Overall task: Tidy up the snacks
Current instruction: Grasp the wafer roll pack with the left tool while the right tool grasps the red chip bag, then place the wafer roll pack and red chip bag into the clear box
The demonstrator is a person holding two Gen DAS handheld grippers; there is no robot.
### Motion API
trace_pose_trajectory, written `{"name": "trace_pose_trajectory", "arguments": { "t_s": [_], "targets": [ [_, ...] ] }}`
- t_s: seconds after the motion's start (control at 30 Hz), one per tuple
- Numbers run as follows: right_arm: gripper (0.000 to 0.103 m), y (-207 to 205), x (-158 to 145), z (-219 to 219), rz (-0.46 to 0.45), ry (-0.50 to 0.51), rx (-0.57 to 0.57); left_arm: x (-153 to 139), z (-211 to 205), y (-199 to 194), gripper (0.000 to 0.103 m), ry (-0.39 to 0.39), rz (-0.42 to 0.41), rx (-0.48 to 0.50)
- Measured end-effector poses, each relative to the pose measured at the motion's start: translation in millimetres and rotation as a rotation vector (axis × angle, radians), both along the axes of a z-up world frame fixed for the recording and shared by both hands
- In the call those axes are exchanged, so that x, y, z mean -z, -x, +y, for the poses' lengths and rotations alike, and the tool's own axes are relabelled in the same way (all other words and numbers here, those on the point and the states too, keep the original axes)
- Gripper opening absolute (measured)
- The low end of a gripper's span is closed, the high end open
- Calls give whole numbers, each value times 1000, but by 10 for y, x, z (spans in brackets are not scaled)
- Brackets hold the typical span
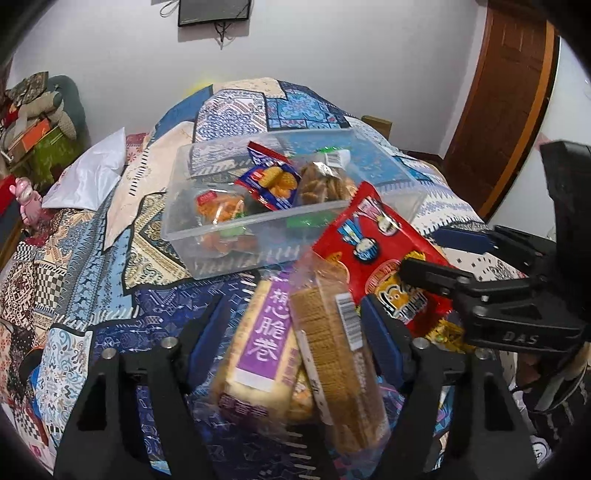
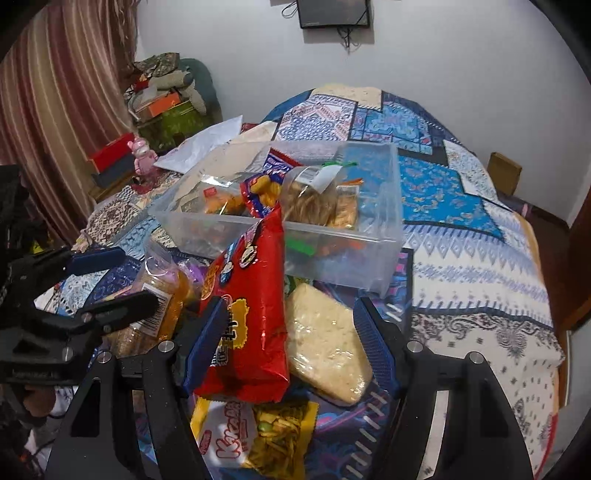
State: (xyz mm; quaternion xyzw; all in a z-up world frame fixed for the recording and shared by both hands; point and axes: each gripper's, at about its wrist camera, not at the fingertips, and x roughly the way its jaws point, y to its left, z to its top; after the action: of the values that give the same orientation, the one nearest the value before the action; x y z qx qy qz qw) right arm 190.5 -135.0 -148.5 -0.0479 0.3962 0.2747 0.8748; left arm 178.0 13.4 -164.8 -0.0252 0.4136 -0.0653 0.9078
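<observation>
Across the middle of both views, one patterned bedspread (image 2: 461,236) carries one clear bin (image 1: 207,236) holding several snacks. Below it, one red bag (image 2: 255,295) sits untouched between the right gripper's (image 2: 291,332) half-open jaws; the left gripper (image 1: 295,332) straddles two wafer packs (image 1: 258,332).

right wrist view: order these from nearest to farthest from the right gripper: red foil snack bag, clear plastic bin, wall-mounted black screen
1. Red foil snack bag: between the right gripper's fingers, against the left pad.
2. Clear plastic bin: just beyond, on the patterned bedspread, centre.
3. Wall-mounted black screen: on the far wall, top.
</observation>
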Motion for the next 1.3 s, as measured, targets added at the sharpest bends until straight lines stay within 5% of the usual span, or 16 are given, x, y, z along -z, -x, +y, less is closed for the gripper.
{"name": "trace_pose_trajectory", "arguments": {
  "t_s": [0.2,0.27,0.37,0.4,0.6,0.8,1.3],
  "targets": [
    [50,-42,95,106,58,-43,-55,99,-45,-28,58,56,40,41],
    [48,-47,130,119,70,-59,-61,128,-67,-16,58,24,25,36],
    [31,-31,139,129,80,-81,-85,134,-135,3,58,-2,11,45],
    [28,-22,132,135,90,-94,-99,141,-147,3,50,-8,7,48],
    [24,93,40,144,47,-99,-87,128,-163,17,37,-6,-2,64],
    [24,180,-177,73,-16,-130,-77,16,-78,53,35,38,-7,49],
    [24,54,-588,-175,-140,-170,46,-631,44,46,33,57,-171,19]
  ]
}}
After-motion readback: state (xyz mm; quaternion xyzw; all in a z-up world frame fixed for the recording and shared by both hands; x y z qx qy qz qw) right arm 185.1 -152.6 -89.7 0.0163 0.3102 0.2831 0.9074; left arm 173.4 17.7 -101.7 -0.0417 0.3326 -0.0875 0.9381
